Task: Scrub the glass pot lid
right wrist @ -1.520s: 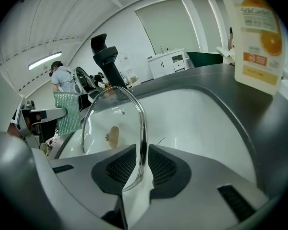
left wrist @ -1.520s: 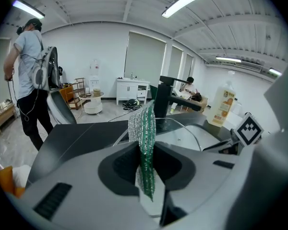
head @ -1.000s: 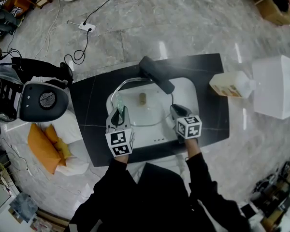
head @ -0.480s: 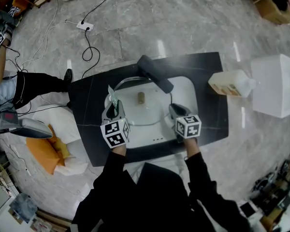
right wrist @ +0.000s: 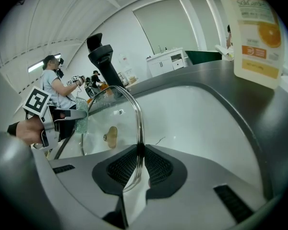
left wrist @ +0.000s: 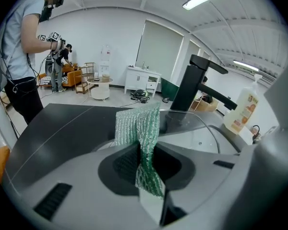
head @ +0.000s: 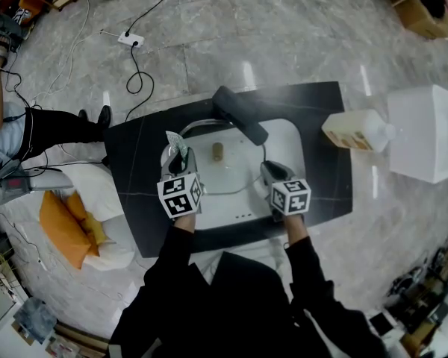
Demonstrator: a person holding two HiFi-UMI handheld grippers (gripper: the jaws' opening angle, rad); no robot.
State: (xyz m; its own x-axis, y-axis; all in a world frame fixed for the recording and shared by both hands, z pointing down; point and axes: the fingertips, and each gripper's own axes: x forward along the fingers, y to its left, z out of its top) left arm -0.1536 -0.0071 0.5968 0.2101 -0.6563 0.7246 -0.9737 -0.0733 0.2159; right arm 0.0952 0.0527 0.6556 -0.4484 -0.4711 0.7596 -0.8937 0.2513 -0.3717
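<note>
Since half a second ago, your left tongs (head: 177, 157) have edged toward the far edge of the dark surface (head: 138, 166). The green scouring pad (head: 173, 141) they clench now pokes out past the left rim of the glass lid (head: 235, 176). Your right tongs (head: 271, 171) have stayed put, clamped on the lid's metal rim at its right side, with the lid over the white sink (head: 297, 139). Both forearms reach in from the near edge, roughly parallel. The black faucet (head: 241, 115) crosses the sink's far side, just beyond the lid. The soap bottle (head: 356, 130) sits well apart, at the right edge.
</note>
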